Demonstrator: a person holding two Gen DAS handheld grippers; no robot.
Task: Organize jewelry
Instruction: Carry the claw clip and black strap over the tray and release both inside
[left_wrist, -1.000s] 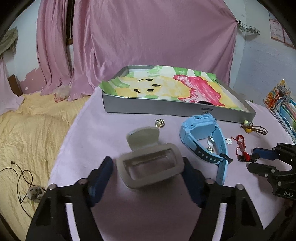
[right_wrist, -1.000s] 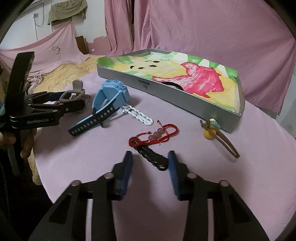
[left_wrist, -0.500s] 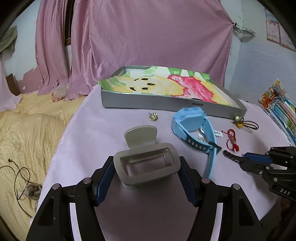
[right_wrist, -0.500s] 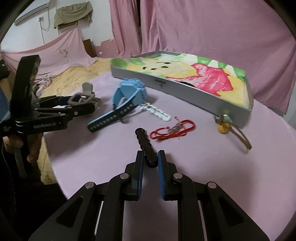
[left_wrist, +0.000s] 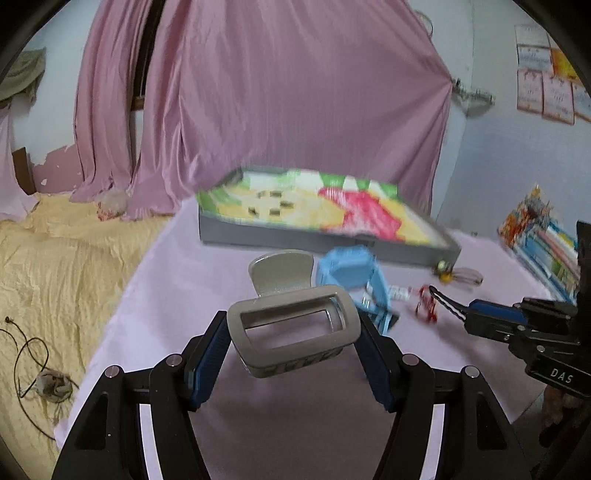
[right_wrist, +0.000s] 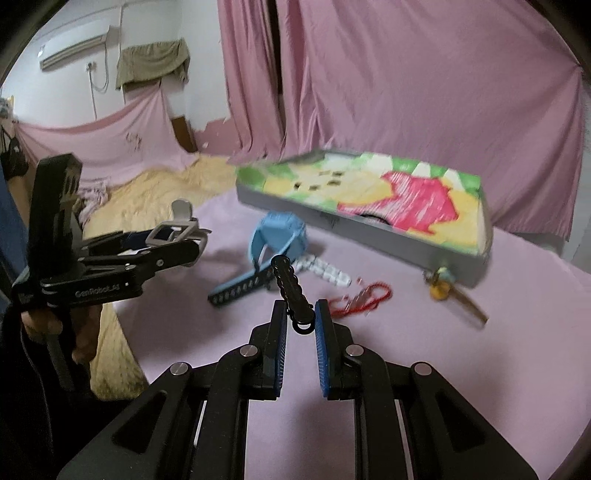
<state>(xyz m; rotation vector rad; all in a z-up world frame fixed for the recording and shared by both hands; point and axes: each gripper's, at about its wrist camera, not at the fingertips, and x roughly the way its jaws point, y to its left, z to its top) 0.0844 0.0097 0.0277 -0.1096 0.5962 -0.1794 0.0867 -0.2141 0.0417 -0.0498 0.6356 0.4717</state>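
Here both grippers carry something clear of the table (right_wrist: 480, 369), presumably so each piece can go to the tray (left_wrist: 258, 236) without dragging across the cloth. The left gripper (left_wrist: 293, 354) pinches a grey hair claw (left_wrist: 293, 328) across its width, the open rectangular frame facing up and the claw's lever tab sticking out ahead of the fingertips; gripping the sides leaves the spring untouched, so the claw should not snap open. The right gripper (right_wrist: 300, 336) is pressed nearly together on a black wavy clip (right_wrist: 291, 288), held by its near end so most of its length juts forward and up past the fingers.

Both are held roughly level and aimed at the tray, which lies ahead of each. Below and ahead of the right gripper lie a blue watch (right_wrist: 277, 240), a white strap (right_wrist: 325, 271) and a red cord (right_wrist: 360, 297); farther right is a yellow hair tie (right_wrist: 441, 286). In the right view a hand (right_wrist: 51, 325) grips the left tool's handle, well left. The pictures are smeared.
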